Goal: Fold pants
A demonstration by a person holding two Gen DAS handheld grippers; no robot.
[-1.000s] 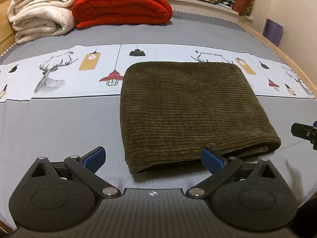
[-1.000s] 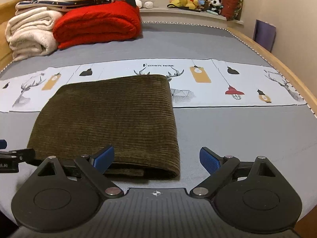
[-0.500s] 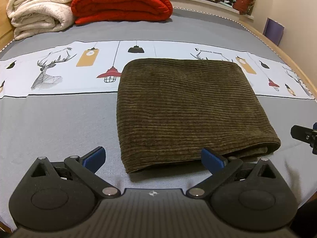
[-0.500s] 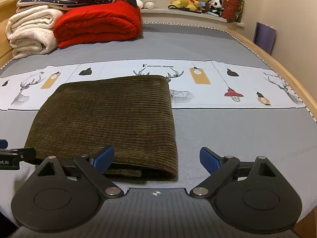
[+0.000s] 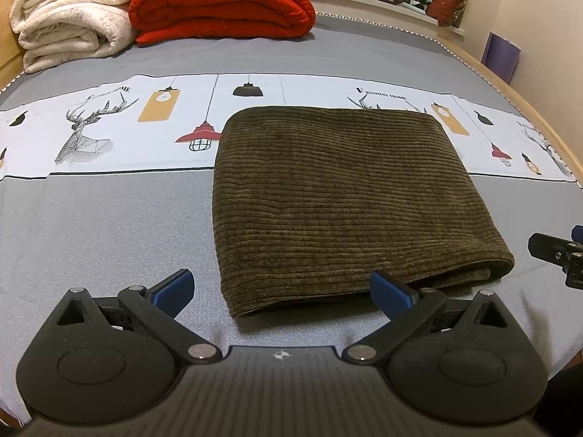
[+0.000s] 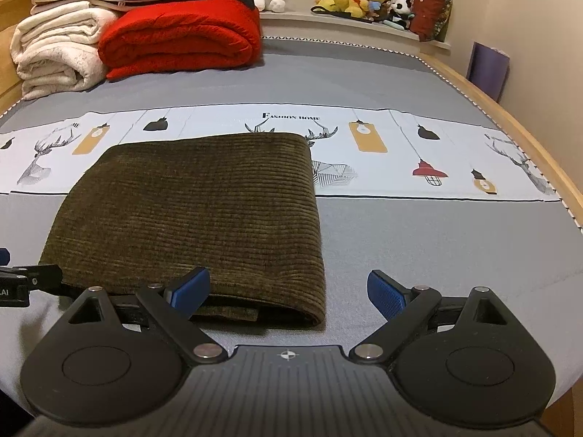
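Note:
The olive-green corduroy pants [image 5: 342, 200] lie folded into a flat rectangle on the grey bed; they also show in the right wrist view [image 6: 196, 218]. My left gripper [image 5: 282, 289] is open and empty, just short of the pants' near left corner. My right gripper [image 6: 289, 289] is open and empty at the near right corner, its left finger [image 6: 191, 287] in front of the folded edge. The tip of the right gripper [image 5: 557, 251] shows at the right edge of the left wrist view, and the left gripper's tip [image 6: 25, 280] at the left edge of the right wrist view.
A red quilt [image 5: 222, 3] and a cream blanket [image 5: 73, 14] are stacked at the bed's far end. Plush toys [image 6: 368, 0] sit on the window sill. The wooden bed edge [image 6: 517, 127] runs along the right. A printed white band [image 5: 109, 127] crosses the bed.
Both grippers have drawn slightly back and up from the pants, still open. The pants have not moved.

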